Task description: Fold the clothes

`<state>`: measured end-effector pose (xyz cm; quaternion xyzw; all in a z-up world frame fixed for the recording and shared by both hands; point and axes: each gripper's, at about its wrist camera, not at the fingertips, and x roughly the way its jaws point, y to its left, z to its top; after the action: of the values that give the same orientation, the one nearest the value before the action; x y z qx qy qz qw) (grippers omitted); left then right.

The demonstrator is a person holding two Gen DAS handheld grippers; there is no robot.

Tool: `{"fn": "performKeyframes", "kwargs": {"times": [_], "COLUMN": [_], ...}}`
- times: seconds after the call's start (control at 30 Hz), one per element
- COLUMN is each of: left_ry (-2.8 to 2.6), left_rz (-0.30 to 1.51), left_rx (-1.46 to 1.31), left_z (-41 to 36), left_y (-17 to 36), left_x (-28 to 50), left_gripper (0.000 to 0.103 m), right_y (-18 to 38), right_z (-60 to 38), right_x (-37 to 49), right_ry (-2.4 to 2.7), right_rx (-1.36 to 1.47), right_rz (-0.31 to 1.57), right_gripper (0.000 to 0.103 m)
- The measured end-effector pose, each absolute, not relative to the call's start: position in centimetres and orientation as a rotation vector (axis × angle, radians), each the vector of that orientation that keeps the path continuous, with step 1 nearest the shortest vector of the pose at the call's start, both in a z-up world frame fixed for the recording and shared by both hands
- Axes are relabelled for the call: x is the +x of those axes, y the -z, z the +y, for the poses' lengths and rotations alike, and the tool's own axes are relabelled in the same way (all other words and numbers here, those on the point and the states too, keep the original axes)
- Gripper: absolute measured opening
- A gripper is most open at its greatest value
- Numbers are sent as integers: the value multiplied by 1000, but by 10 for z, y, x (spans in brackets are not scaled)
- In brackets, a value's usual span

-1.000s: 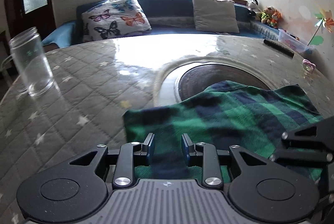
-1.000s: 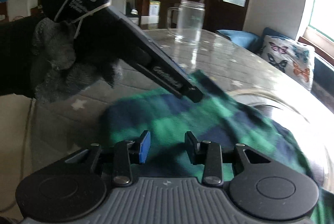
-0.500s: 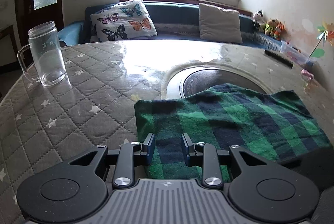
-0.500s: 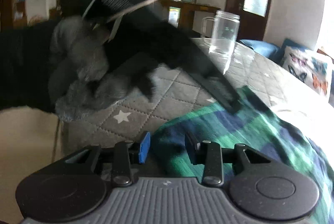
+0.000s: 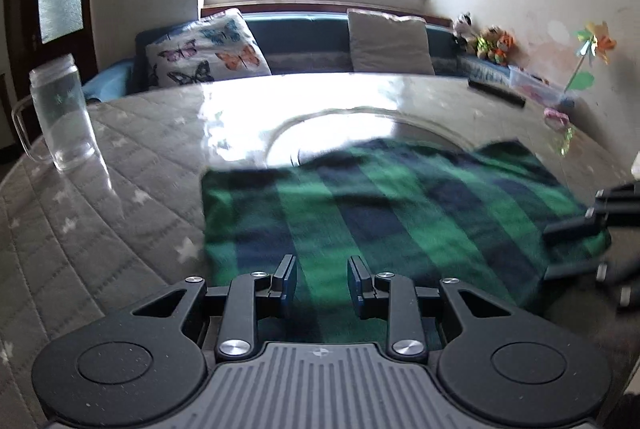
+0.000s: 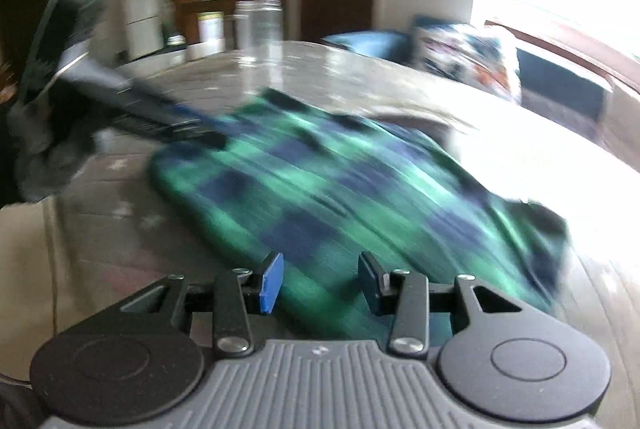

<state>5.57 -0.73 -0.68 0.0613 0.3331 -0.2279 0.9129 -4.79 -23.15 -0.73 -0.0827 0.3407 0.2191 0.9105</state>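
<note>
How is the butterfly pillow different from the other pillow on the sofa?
The butterfly pillow is white with colourful butterflies, while the plain pillow is grey-beige with no picture. The butterfly pillow sits toward the sofa's left end and looks tilted; the plain pillow sits further right and stands straighter. Both lean against the back of the blue sofa under the window.

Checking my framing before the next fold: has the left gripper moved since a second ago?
Yes. In the left wrist view the glass mug sits higher and nearer the left edge, so the left gripper has pulled back and tilted upward, away from the plaid cloth.
</note>
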Motion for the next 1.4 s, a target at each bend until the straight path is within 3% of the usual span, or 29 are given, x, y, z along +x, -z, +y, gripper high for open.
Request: {"fn": "performKeyframes", "kwargs": {"times": [0.23, 0.43, 0.73, 1.4], "left_ry": [462, 441, 387, 232], "left_rz": [710, 718, 749, 771], "left_rx": [112, 124, 108, -48], "left_z": [-7, -11, -8, 16], "left_y": [13, 9, 12, 17], "left_x": [59, 83, 124, 171], "left_gripper": [32, 33, 34, 39], "right_y": [15, -4, 18, 34], "right_z": [-293, -299, -314, -325], "right_x": [-46, -13, 53, 80], "right_ry": [-308, -286, -205, -183], "right_rx": [-77, -48, -24, -71], "right_rz": [758, 684, 722, 711], "right_gripper": [41, 41, 41, 35]}}
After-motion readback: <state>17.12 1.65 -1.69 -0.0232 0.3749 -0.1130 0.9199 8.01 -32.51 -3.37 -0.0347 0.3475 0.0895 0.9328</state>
